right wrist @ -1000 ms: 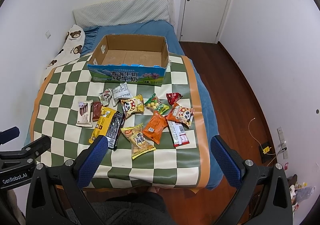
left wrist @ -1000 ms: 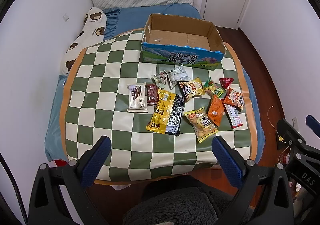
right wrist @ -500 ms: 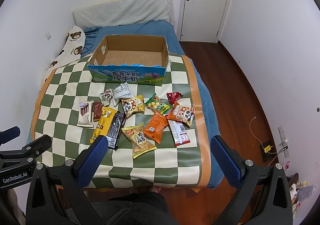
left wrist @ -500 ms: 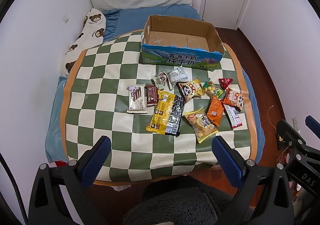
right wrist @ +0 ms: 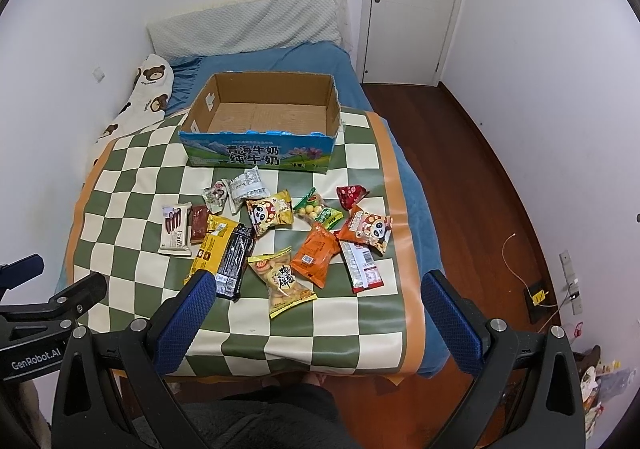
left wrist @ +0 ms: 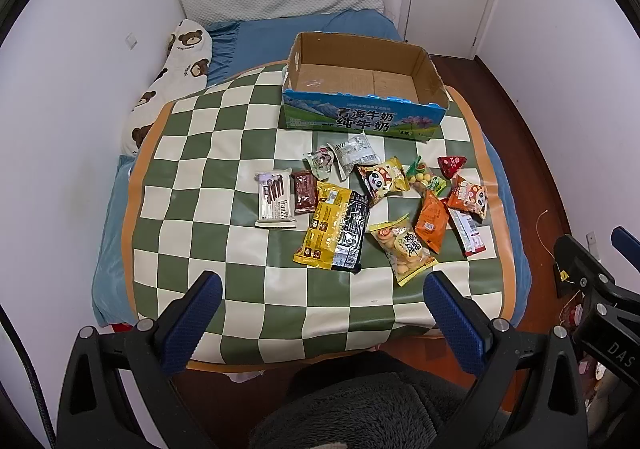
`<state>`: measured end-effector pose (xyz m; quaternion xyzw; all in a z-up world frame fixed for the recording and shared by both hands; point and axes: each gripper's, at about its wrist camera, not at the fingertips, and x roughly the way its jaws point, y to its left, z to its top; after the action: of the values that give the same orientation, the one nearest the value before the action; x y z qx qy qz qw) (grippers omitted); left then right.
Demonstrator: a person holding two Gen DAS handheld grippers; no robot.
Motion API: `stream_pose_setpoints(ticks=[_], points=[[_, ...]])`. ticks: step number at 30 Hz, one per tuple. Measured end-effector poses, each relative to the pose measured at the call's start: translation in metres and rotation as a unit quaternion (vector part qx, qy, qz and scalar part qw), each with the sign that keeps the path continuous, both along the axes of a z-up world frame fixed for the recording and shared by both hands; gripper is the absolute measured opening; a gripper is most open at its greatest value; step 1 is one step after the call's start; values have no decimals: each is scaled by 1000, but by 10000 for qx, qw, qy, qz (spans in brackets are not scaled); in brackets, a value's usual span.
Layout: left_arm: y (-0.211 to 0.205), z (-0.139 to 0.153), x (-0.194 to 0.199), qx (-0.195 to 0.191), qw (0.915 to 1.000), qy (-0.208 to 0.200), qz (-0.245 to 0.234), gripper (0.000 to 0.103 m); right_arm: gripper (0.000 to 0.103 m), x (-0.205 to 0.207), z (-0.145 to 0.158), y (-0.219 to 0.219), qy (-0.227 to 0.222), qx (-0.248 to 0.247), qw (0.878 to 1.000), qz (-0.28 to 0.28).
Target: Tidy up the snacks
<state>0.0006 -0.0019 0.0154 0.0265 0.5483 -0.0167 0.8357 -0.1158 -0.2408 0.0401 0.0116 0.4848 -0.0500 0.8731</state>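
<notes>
**Box bare, snacks spread on the bed**

The cardboard box (left wrist: pixel 362 87) sits toward the bed's head end on the checkered mat (left wrist: pixel 192 177), nothing inside it. The snack packets (right wrist: pixel 280 233) lie mid-mat, just before it. Left tongs (left wrist: pixel 320 313) and right tongs (right wrist: pixel 316 313) hover off the foot edge, both spread wide, gripping nothing.

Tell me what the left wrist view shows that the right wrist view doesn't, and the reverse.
Left wrist only: the right gripper at its right edge, and grey fuzzy fabric below.
Right wrist only: the left gripper at its left edge, and a wall socket with a cable.
Both: the empty box, the snacks on the checkered mat, pillow, door.
</notes>
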Motion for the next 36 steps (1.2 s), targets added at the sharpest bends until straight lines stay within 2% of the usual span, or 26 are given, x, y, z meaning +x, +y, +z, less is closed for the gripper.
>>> stream_pose_setpoints(ticks=[11,16,20,23,25,28,32,36], points=[[1,0,3,13,10000,-7,-27,103,103,5,-2,-1,32,88,10000,25],[3,-17,16,67,10000,-21,21,103,103,15,-20,-6,177,250,9995,-26],[9,-62,47,449,9989,151,15,103,103,40,-62,-16,553,708,9959,-110],[10,-98,66,673,9973,295,-84,103,103,67,-111,-21,940,1018,9902,-156],[9,-133,88,804,9951,521,-233,103,102,85,-147,-24,1145,1206,9860,-90],[3,-180,115,790,9906,987,-516,103,97,108,-195,-26,1505,1423,9783,11],[-18,-241,146,647,9795,1653,-956,103,88,126,-247,-25,1803,1636,9698,164],[-44,-298,173,793,9650,2100,-1357,103,85,136,-278,-21,2057,1634,9644,303]])
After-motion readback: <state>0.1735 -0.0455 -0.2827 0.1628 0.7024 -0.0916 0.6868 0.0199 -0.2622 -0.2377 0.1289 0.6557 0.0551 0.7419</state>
